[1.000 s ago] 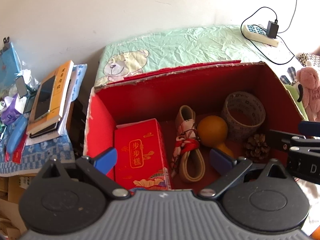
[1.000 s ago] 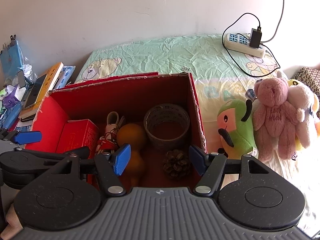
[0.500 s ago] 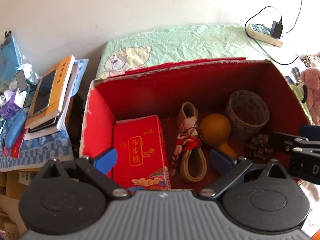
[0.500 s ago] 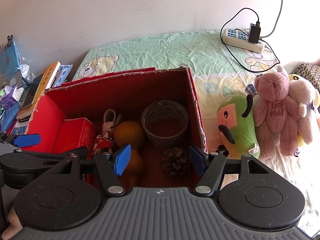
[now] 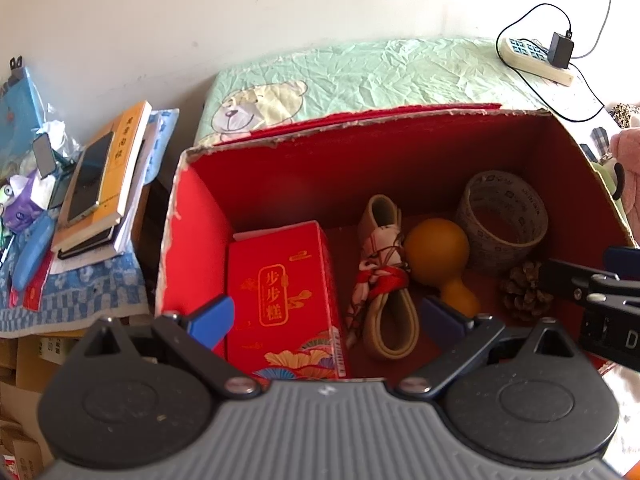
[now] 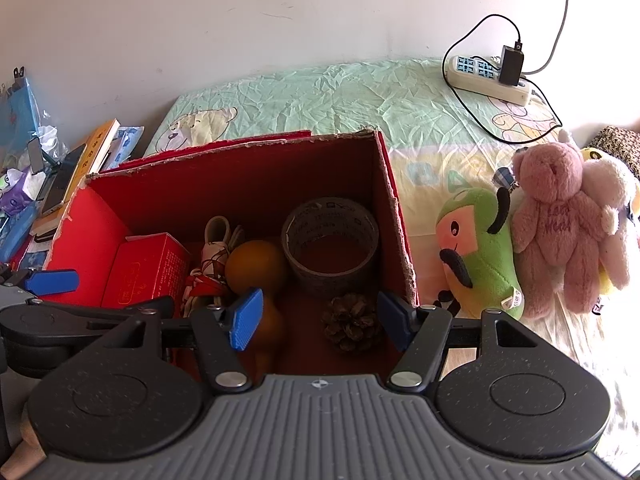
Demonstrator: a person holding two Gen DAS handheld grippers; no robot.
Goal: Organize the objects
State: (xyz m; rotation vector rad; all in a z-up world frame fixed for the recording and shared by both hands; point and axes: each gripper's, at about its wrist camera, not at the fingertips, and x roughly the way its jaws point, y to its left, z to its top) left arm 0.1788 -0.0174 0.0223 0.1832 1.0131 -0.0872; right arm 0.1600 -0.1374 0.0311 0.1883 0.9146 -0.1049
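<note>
We find both tools released and empty. The left gripper hangs with its jaws spread over the near edge of the red box; the right gripper likewise stands open above the box's lower right corner, holding nothing.

Contents already stowed, as seen in the left wrist view: a red carton at lower centre against the box's left wall, a strap bundle just right of it, an orange gourd touching the bundle, a tape roll at right against the back wall, and a pine cone below the roll.

Outstanding: in the right wrist view, at the right of the frame, a green plush toy and a pink plush bear lie on the bed sheet outside the box. A further pale plush sits behind the bear.

We judge the task more than half done; whether the toys belong in the box we cannot confirm.
</note>
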